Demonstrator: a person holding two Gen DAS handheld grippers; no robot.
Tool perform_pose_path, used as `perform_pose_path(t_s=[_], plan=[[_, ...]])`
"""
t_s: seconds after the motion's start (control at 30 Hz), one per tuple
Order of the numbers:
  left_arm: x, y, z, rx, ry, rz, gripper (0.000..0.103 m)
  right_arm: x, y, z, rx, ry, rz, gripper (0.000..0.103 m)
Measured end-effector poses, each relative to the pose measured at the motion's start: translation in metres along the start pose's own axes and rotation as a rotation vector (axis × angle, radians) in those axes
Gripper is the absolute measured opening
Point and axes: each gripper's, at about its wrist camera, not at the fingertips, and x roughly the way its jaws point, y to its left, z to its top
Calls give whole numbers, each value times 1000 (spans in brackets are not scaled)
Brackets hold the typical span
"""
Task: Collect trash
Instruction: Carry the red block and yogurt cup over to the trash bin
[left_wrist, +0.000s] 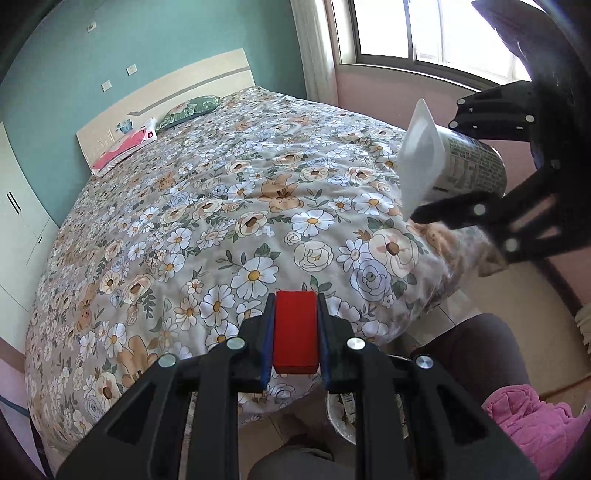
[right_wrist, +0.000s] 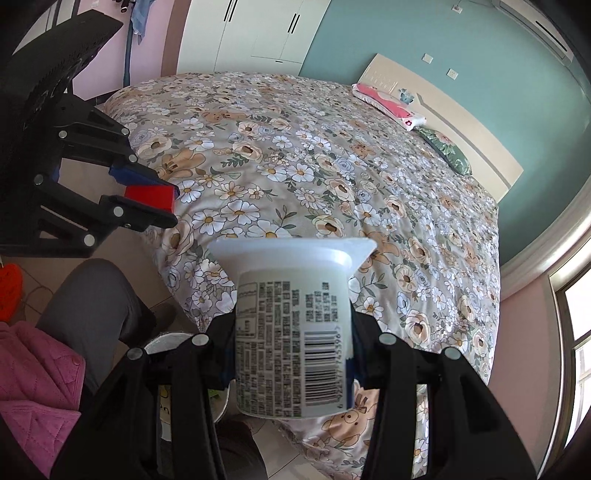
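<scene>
Tongs (right_wrist: 293, 332) over half-hidden bin (right_wrist: 162, 345)

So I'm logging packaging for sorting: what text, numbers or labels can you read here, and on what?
Yogurt cup in the right hand-held gripper: dense print and a barcode with digits, all too blurred to read.
Red box in the left hand-held gripper: no text visible.
Nothing else is legible.

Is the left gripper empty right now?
No, the left gripper is shut on a red block, which sits clamped between its two blue-padded fingers.
</scene>
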Motion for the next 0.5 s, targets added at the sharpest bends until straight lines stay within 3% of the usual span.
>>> perform_pose_path(t_s=[0.5], plan=[[60, -31, -75, -15, 136, -101, 22, 61, 54, -71, 16, 116, 119, 48]])
